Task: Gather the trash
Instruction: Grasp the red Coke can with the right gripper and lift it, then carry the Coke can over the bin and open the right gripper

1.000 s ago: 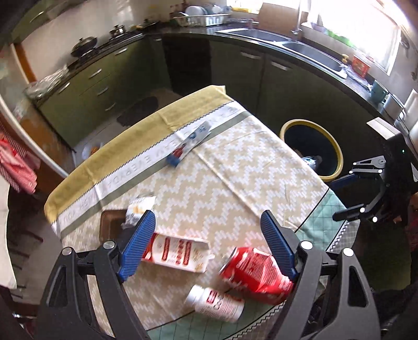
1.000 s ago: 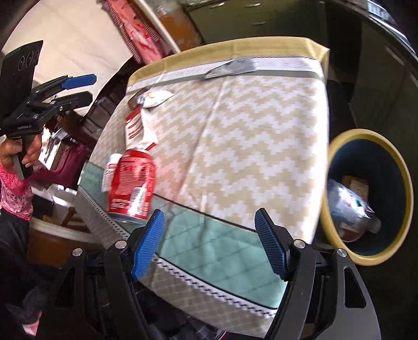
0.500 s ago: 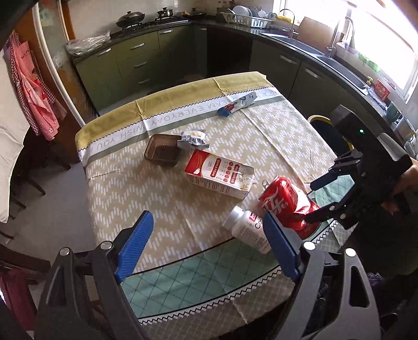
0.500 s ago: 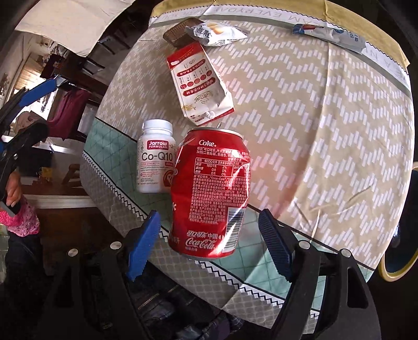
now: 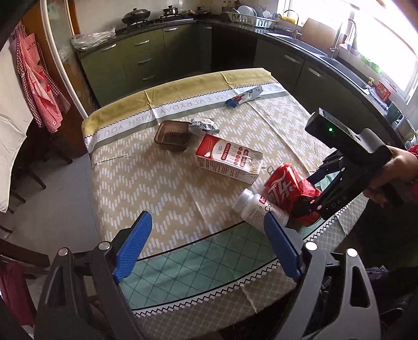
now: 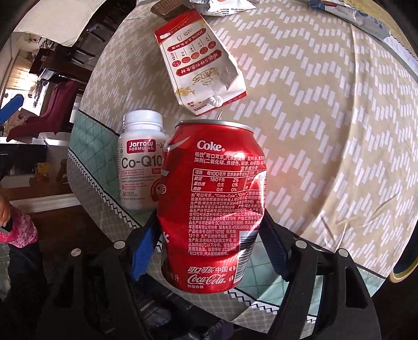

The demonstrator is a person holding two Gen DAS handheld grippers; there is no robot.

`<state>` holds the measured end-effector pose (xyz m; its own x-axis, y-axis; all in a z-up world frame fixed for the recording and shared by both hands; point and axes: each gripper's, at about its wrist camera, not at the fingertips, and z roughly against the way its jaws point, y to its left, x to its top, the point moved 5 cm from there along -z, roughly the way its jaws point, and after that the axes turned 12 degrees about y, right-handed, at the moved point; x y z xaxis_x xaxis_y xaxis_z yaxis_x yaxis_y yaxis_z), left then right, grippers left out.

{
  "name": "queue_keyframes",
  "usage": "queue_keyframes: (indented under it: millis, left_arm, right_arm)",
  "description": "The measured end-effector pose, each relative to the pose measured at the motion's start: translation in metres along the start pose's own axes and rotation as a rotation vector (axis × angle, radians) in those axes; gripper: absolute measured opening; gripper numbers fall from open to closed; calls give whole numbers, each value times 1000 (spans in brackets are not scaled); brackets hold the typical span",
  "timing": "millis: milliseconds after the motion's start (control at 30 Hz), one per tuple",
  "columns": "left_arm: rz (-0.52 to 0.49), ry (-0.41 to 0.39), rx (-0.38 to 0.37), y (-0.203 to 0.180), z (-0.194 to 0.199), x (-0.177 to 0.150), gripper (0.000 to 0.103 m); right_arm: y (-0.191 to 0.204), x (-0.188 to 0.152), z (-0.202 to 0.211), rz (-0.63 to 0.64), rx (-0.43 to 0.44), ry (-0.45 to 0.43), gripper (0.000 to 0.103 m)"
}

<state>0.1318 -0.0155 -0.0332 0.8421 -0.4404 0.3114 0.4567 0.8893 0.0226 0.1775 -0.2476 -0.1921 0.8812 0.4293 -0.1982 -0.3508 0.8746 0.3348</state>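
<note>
Right tool clamped on the can; left tool spread apart.
The dented red can lies on its side at the bench edge, both blue pads pressed to its lower half. A white bottle touches it; a carton lies just beyond. The left tool hovers above the bench's near edge, holding nothing.

Zigzag-patterned tablecloth with a lettered band, centre. Green cabinets at 12 o'clock. Stovetop pans at 11. Dish rack at 1. Red checked cloth at 9.
</note>
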Motion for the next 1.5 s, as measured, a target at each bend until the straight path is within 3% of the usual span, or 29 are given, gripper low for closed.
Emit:
queue_keyframes:
  millis: [200,400,600,733,1000,1033,1067,1167,1300,1500]
  left_arm:
    - [-13,27,-2,-7,-10,3,83]
    - [-54,44,-9,-24,-19,9,83]
    - [-84,59,-7,-40,-26,15,83]
    - [-99,66,-2,-48,-28,19,83]
    - [-112,91,24,-58,-31,22,84]
    - [-112,94,26,-58,-32,22,84]
    - [-112,99,28,-59,-32,22,84]
    - [-117,119,38,-61,-37,22,84]
    - [-99,159,29,-64,-48,24,84]
    - [90,314,-87,-66,-85,26,85]
  right_arm:
    - [-16,-15,26,6,-7,-61,70]
    - [-69,-42,68,-100,17,-185,69]
    - [-168,-83,120,-313,13,-339,68]
    - [-246,-112,140,-467,-39,-407,68]
    - [-375,-132,122,-700,-112,-391,71]
    - [-389,-133,118,-727,-120,-382,81]
    - [-399,-134,115,-747,-118,-376,84]
    - [-412,-139,113,-768,-62,-405,84]
    - [-396,-142,119,-714,-1,-450,84]
    - [-352,-138,116,-598,25,-461,84]
